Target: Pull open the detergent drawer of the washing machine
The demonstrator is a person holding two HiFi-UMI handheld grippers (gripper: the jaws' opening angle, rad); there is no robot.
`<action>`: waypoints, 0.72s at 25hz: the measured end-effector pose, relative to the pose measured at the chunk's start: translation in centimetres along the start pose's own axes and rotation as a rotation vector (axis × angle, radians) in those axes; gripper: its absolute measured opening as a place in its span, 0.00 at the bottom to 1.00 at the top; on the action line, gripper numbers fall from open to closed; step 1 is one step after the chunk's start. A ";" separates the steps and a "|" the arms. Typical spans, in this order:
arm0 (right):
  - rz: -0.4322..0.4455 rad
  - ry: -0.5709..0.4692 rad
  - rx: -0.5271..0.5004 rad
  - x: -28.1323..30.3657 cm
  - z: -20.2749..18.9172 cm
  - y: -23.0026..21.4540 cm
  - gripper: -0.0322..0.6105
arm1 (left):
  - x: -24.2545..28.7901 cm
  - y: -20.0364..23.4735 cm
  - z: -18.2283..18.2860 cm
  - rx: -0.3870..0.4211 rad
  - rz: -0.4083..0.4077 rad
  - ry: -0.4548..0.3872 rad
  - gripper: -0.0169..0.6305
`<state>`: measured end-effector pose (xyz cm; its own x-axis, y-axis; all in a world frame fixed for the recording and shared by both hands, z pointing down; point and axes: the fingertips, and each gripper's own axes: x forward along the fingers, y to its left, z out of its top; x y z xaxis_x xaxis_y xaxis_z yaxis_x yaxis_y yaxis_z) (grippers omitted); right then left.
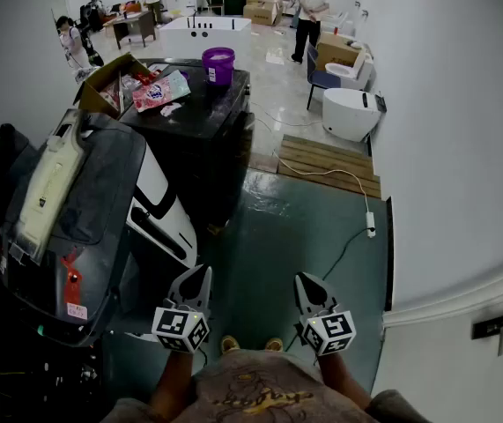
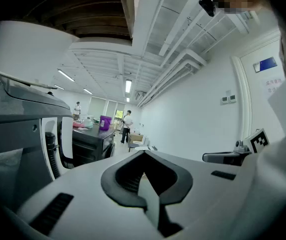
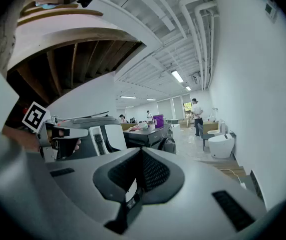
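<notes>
The left gripper (image 1: 200,277) and the right gripper (image 1: 305,280) sit side by side at the bottom centre of the head view, held low in front of the person and pointing up the frame over the grey-green floor (image 1: 269,236). In the left gripper view the left gripper's (image 2: 144,155) jaws lie pressed together with nothing between them. The right gripper view shows the right gripper (image 3: 140,152) the same way, closed and empty.

The washing machine (image 1: 200,139) is the black box in the upper centre of the head view, well apart from both grippers. In the right gripper view it (image 3: 153,136) stands at mid-frame with its round door on the near corner. Its detergent drawer cannot be picked out in any view.

On top of the machine stand a purple bucket (image 1: 218,64), a pink packet (image 1: 160,91) and an open cardboard box (image 1: 110,82). A large dark appliance (image 1: 84,218) with white panels fills the left of the head view, between the person and the washing machine. To the right of the machine lie a wooden pallet (image 1: 329,164), a white cable (image 1: 357,196) and, further up, a white toilet (image 1: 352,113). People stand at the far end of the room.
</notes>
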<state>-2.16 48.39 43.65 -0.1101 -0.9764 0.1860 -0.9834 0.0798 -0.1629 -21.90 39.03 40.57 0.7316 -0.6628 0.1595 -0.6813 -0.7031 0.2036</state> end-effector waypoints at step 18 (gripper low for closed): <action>-0.061 0.007 0.059 1.3 -2.2 2.7 0.05 | 0.5 2.6 -0.6 0.004 -0.084 0.028 0.06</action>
<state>-5.30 47.80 45.60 -0.0516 -0.9776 0.2043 -0.9782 0.0083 -0.2075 -23.24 37.03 41.73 0.7866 -0.5940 0.1685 -0.6174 -0.7571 0.2136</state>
